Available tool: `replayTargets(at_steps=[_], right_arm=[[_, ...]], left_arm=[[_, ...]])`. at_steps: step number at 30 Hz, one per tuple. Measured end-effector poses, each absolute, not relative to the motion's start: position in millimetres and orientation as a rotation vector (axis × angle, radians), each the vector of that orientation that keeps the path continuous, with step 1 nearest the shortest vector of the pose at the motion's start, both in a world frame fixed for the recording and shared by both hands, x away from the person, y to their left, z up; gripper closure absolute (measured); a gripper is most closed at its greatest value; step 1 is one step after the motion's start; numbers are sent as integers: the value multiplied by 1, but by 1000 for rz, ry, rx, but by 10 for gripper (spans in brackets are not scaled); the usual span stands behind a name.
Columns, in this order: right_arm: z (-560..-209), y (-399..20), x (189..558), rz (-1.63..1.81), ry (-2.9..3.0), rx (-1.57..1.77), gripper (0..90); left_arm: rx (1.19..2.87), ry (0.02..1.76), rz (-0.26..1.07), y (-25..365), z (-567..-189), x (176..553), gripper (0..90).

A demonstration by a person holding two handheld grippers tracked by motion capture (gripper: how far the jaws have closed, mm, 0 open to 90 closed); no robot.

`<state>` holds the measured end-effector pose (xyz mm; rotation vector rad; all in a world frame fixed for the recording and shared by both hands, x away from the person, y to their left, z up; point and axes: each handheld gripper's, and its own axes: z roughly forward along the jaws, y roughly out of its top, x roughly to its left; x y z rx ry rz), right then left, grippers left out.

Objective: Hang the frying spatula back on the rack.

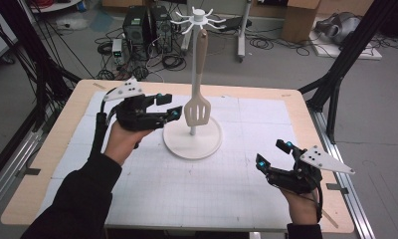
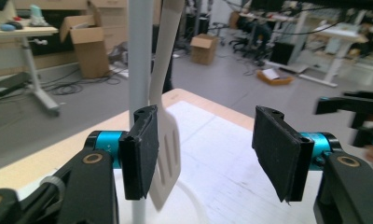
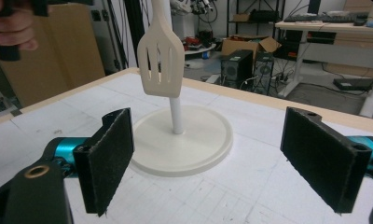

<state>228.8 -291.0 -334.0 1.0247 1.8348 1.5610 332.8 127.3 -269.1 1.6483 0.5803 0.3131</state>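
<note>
A cream slotted spatula (image 1: 198,94) hangs by its handle from a hook at the top of a white utensil stand (image 1: 192,140), whose thin pole rises from a round, shallow-rimmed base near the middle of the table (image 1: 48,149). The spatula's blade hangs just above the base, beside the pole, and the base carries only the pole (the spatula does not rest on it).

The left gripper (image 1: 168,107) is held up at the far left of the white gridded mat (image 1: 187,189), close beside the blade; its jaws are spread wide and hold nothing. In the left gripper view the blade (image 2: 166,154) sits just past the inner face of one jaw pad, and I cannot tell whether it touches.

The right gripper (image 1: 274,155) sits near the right edge of the mat, well apart from the stand, its jaws likewise spread and empty. Seen from there, the spatula (image 3: 160,58) and stand (image 3: 184,140) lie ahead between the jaws
</note>
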Motion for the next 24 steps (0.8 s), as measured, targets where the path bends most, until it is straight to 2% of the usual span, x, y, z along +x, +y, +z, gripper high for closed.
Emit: replayTargets(at_steps=[3,7,13,24], right_arm=[[-337,-290,229,1542,1837,1030,161],[-341,-289,230,1495,1852,1023,160],[-348,-289,231,1410,1899,1003,159],[-373,-293,229,1346,1953,1040,158]], left_arm=[[1617,581,317,142,-282,321,333],[1595,586,346,164,-301,306,162],[1514,593,413,200,-332,286,157],[1571,684,479,233,-382,258,159]])
